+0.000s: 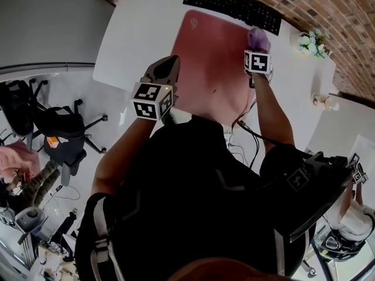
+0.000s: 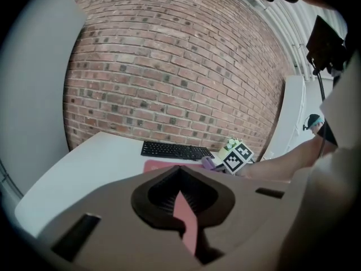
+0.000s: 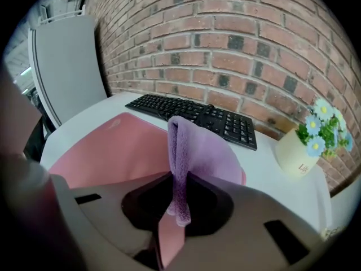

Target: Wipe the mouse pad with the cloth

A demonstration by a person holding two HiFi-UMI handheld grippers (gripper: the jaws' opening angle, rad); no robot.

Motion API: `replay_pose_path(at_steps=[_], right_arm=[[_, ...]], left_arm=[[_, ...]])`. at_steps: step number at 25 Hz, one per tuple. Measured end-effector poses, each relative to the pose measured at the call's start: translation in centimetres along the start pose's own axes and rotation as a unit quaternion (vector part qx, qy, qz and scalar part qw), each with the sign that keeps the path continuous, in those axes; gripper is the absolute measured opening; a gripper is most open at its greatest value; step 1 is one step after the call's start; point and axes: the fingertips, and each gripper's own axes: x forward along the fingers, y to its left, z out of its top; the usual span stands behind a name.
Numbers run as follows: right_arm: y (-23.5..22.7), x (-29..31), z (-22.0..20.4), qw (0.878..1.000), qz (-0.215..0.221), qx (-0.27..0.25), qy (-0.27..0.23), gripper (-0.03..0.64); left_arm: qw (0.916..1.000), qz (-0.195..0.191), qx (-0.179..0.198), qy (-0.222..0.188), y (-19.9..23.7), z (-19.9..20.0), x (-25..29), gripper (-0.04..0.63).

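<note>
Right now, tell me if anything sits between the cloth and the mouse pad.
Nothing visible does. The right gripper holds the purple cloth over the pink mouse pad, on its bare right side; the keyboard lies beyond the far edge.

Keyboard (image 1: 232, 6) behind mouse pad (image 1: 208, 57), flowerpot (image 1: 307, 41) right

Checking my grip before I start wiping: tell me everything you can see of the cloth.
The cloth is lilac, with a soft looped pile like microfibre. It is folded, and the fold stands upright, pinched between the right tongs, which are shut on it. A short end hangs below the pinch and the rest bunches forward. It sits over the far right corner of the pink mouse pad, just short of the keyboard. I cannot tell whether it presses on the pad.
</note>
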Motion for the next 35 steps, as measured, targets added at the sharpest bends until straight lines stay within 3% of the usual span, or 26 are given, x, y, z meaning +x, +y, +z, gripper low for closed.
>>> replay_pose_path(at_steps=[23, 35], right_arm=[[11.1, 3.1, 4.9, 0.995, 0.095, -0.041, -0.005, 0.06], [17.1, 4.6, 7.5, 0.987, 0.142, -0.07, -0.007, 0.06]], left_arm=[[0.9965, 0.072, -0.037, -0.02, 3.9, -1.4, -5.1, 0.002], [0.9906, 0.12, -0.057, -0.031, 6.3, -2.1, -8.1, 0.002]])
